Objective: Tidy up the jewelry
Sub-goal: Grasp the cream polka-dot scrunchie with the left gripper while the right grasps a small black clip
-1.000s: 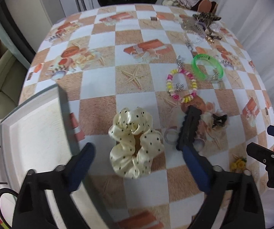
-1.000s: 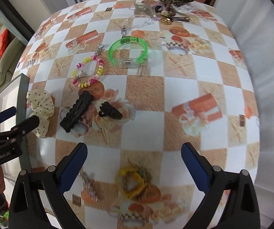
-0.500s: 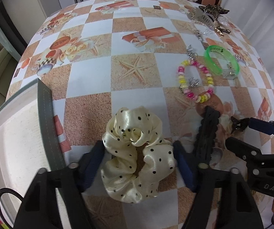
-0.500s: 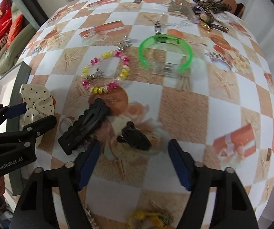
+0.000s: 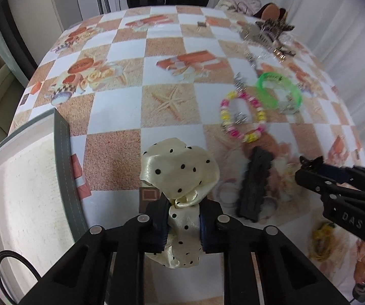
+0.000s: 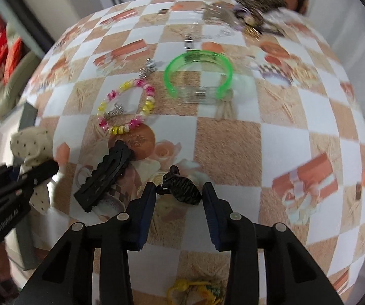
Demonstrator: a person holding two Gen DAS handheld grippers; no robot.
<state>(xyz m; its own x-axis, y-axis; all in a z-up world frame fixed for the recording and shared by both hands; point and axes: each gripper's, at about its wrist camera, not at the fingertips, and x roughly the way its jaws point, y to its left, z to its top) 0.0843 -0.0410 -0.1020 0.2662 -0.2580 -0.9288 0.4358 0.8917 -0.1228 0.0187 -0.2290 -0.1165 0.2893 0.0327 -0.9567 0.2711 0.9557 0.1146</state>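
A cream polka-dot scrunchie [image 5: 180, 167] is pinched between the blue pads of my left gripper [image 5: 183, 218], whose jaws are closing; the fabric bunches up above them. It lies just right of the white tray [image 5: 63, 152]. My right gripper [image 6: 179, 186] points down at a small black claw clip [image 6: 185, 194] lying on the checked tablecloth. Its jaws are closing with the clip between them, pads right beside it with no visible squeeze. The right wrist view has the left gripper [image 6: 42, 170] and scrunchie [image 6: 30, 139] at the left edge. From the left wrist, the right gripper [image 5: 309, 170] appears at right.
A long black hair clip [image 5: 255, 185] lies between the two grippers. Beyond it are a pink-and-yellow beaded bracelet [image 6: 127, 127] and a green bangle [image 6: 172, 76]. More jewelry is piled at the far right corner [image 6: 248, 15]. A yellow hair tie [image 6: 192, 287] lies near the front edge.
Both grippers came down and narrowed from wide open. The left one has closed onto the scrunchie and bunched it. The right one moved over the small black clip and now flanks it.
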